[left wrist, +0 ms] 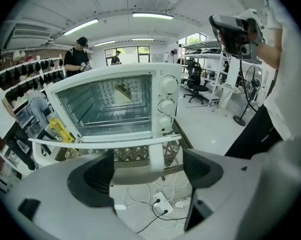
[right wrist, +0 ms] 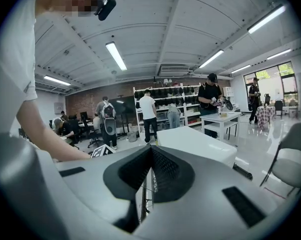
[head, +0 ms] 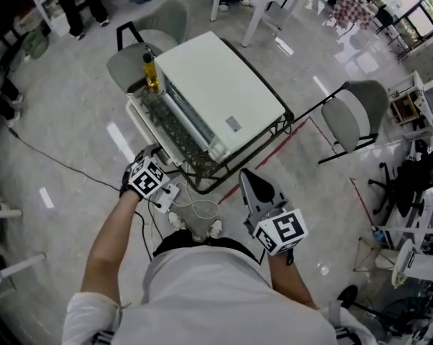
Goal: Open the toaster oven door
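Observation:
The white toaster oven stands on a small metal mesh table. Its glass door lies folded down toward me, about level, and the wire rack inside shows in the left gripper view. The white door handle runs across just ahead of my left gripper, which is open with the handle's end post between its jaws. In the head view the left gripper sits at the door's near corner. My right gripper is shut and empty beside the table's near right edge; its pads meet.
A yellow bottle stands by the oven's far left corner. A power strip and white cables lie on the floor under the door. Grey chairs stand right and behind. People stand by shelves far off.

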